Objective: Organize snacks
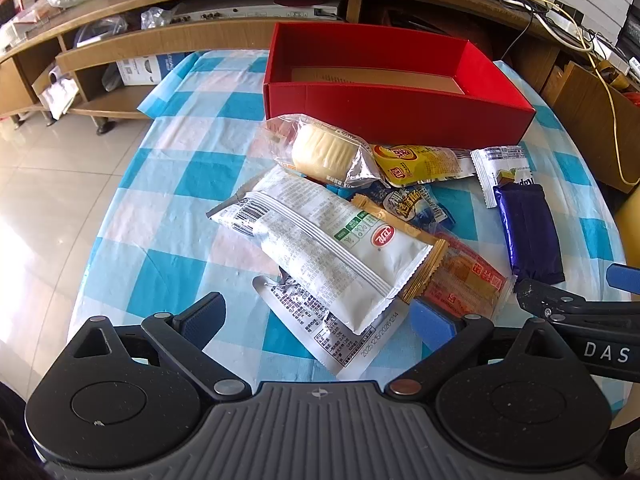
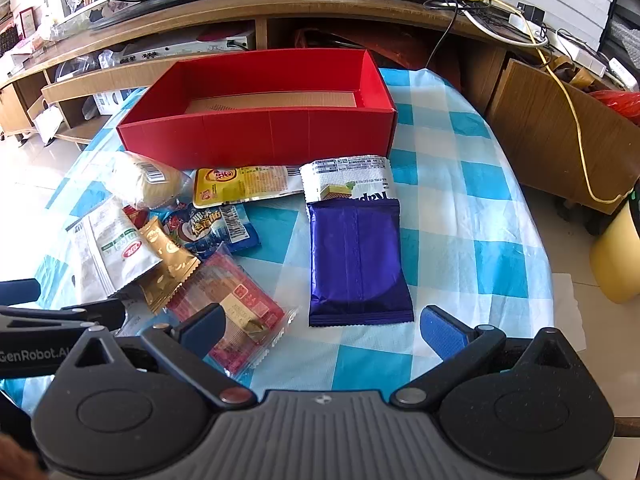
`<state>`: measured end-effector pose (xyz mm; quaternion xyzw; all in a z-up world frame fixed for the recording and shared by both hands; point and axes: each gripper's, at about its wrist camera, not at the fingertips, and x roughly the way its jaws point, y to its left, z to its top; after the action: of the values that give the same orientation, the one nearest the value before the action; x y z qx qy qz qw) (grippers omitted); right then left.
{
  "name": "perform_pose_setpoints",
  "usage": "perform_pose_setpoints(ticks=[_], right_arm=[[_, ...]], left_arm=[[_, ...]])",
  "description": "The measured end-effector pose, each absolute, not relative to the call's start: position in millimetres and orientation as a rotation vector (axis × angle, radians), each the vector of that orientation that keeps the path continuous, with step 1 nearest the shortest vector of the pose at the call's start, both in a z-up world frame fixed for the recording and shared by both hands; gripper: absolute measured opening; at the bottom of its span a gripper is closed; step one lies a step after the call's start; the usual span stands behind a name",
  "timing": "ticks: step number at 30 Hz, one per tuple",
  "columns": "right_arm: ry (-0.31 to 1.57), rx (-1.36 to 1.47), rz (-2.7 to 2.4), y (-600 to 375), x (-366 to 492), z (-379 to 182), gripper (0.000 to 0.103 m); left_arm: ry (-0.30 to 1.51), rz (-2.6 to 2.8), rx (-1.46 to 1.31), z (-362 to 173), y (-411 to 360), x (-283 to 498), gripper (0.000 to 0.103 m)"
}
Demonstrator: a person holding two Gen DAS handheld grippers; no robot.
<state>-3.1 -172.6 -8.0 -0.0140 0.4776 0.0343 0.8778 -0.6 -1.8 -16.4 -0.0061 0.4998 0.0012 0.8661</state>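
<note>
An empty red box (image 1: 400, 108) (image 2: 260, 136) stands at the back of the checked table. In front of it lies a heap of snack packets: a white packet (image 1: 332, 248) (image 2: 116, 248), a round cake in clear wrap (image 1: 324, 152) (image 2: 140, 180), a yellow packet (image 1: 420, 164) (image 2: 244, 184), a blue packet (image 1: 416, 208) (image 2: 216, 228), a red clear-wrapped packet (image 1: 468, 280) (image 2: 236, 304) and a purple packet (image 1: 528, 232) (image 2: 356, 264). My left gripper (image 1: 320, 320) is open, low over the white packet's near end. My right gripper (image 2: 324, 328) is open just before the purple packet.
A blue-and-white checked cloth (image 1: 180, 208) (image 2: 480, 240) covers the round table. A wooden TV cabinet (image 1: 120, 40) (image 2: 360, 12) with cables stands behind. A yellow bin (image 2: 616, 256) stands on the tiled floor at the right.
</note>
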Motion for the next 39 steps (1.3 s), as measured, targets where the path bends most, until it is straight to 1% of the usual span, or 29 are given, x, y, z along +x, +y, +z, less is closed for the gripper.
perform_pose_setpoints(ticks=[14,20,29,34,38,39], right_arm=[[1.01,-0.021,0.084,-171.0,-0.3,-9.4,0.103],[1.007,0.002,0.123,-170.4,3.7,-3.8,0.103],[0.988,0.058,0.159,-177.1,4.8,5.2,0.103],[0.984,0.102,0.174,-186.2,4.5,7.8,0.103],[0.977,0.128,0.177,-193.2,3.5,10.6,0.103],[0.977,0.133,0.177,-194.6,3.7,11.2,0.103]], left_arm=[[1.056,-0.005,-0.027,-18.3,1.4,1.0,0.099],[1.053,0.014,-0.114,-12.3,17.3,8.8,0.101],[1.104,0.115,-0.28,-13.0,28.9,46.0,0.101],[1.128,0.175,-0.282,-25.6,23.0,73.7,0.101],[1.173,0.181,-0.252,-39.7,21.0,80.6,0.093],[1.177,0.176,-0.263,-41.9,24.0,77.9,0.087]])
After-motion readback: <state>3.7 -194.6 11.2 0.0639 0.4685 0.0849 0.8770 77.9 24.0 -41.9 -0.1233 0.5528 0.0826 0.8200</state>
